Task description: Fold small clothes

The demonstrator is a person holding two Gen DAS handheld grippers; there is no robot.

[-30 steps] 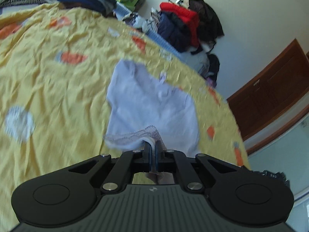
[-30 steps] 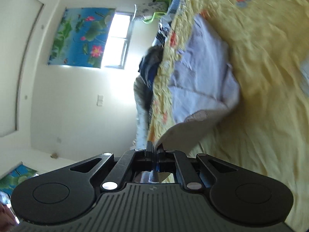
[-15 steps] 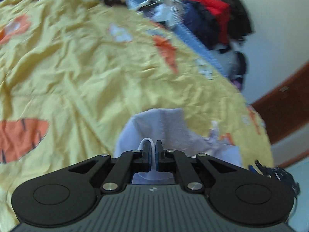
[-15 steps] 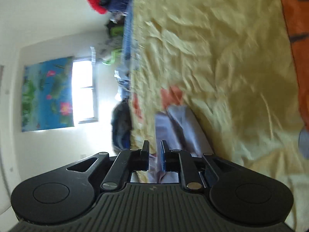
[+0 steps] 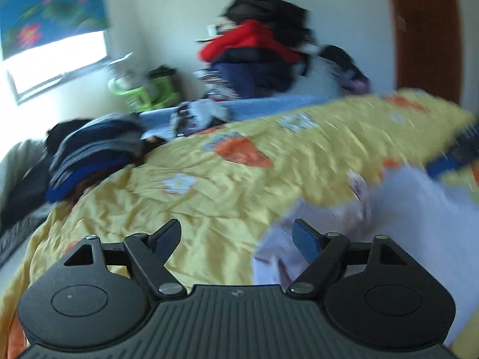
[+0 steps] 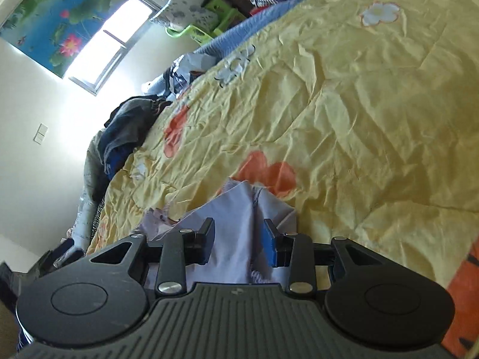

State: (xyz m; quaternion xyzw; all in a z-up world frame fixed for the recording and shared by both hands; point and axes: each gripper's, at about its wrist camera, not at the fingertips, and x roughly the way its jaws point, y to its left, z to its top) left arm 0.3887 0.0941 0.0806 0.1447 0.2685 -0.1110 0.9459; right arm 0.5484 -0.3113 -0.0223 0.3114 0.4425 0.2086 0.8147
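Observation:
A small pale lilac garment [image 5: 419, 218] lies folded over on the yellow flowered bedspread [image 5: 239, 197]. My left gripper [image 5: 238, 239] is open and empty just left of it; this view is blurred. In the right wrist view the same garment [image 6: 236, 227] lies bunched under and between the jaws of my right gripper [image 6: 239, 243], which is open and holds nothing. The other gripper's blue pad shows at the right edge of the left wrist view [image 5: 449, 158].
A stack of dark folded clothes [image 5: 92, 152] sits at the bed's left edge. A pile of red, navy and black clothes [image 5: 260, 56] and a green plastic stool [image 5: 143, 92] stand behind the bed. A brown door [image 5: 425, 30] is at the right.
Both grippers carried the garment's edge forward over itself, then opened and let it go. The left gripper has swung left, off the garment.

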